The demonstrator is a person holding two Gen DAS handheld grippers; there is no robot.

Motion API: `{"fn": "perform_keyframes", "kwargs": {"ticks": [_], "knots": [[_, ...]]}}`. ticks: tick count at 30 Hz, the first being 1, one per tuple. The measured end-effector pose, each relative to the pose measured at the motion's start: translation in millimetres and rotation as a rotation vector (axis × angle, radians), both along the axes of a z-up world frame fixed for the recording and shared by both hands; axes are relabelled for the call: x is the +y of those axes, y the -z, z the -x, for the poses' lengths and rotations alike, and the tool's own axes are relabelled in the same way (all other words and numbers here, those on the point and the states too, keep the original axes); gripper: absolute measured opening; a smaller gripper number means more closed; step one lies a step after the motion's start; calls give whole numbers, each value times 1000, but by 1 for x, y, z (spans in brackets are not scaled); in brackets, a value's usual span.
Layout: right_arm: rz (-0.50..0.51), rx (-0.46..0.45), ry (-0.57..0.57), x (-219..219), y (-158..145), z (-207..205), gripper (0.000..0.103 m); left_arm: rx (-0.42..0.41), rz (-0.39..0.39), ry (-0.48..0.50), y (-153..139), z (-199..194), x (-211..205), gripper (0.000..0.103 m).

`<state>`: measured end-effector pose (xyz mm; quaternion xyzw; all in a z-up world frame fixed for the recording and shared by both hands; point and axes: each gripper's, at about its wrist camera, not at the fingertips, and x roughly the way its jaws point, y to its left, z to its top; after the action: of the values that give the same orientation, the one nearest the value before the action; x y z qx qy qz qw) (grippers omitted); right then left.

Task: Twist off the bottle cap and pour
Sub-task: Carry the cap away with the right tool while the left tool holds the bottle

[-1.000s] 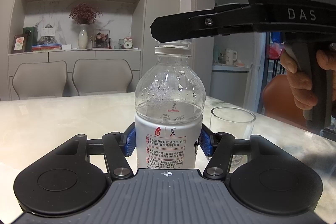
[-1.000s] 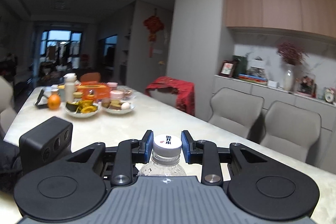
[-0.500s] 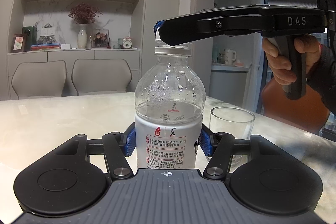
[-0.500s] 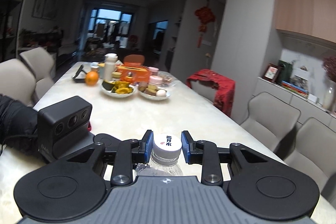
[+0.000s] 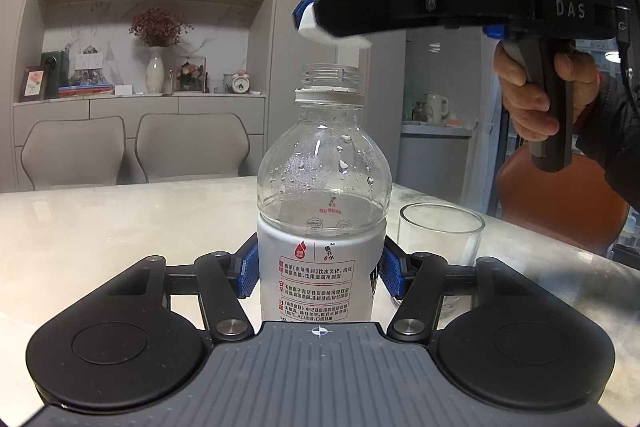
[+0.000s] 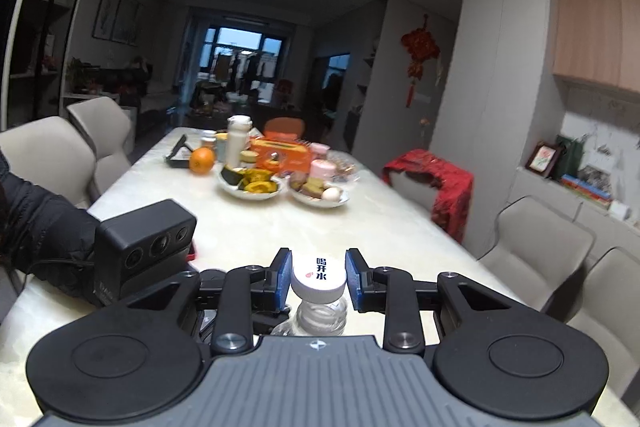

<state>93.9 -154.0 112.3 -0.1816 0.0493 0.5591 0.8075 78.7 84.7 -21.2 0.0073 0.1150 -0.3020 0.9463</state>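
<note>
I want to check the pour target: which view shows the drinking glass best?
The left wrist view: the glass stands upright on the table, right of the bottle, partly hidden behind the left gripper. The right wrist view does not show it.

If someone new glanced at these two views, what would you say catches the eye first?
First, the clear water bottle standing open at centre on the marble table, its labelled body clamped by the left gripper. Just above its bare neck, the right gripper holds the white cap lifted clear. An empty glass waits just right of the bottle, and plates of food sit farther down the table.
</note>
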Motion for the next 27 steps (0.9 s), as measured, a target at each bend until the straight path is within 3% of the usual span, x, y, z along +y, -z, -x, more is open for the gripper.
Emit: {"fn": "perform_keyframes", "kwargs": {"ticks": [6,15,27], "knots": [[30,-39,232,-23,1,29,32,2,-2,-11,-1,0,-2,59],[-16,111,642,-93,40,68,32,10,-4,-40,-1,5,-4,59],[76,304,852,-117,111,51,32,1,-26,-70,-5,17,-8,59]]}}
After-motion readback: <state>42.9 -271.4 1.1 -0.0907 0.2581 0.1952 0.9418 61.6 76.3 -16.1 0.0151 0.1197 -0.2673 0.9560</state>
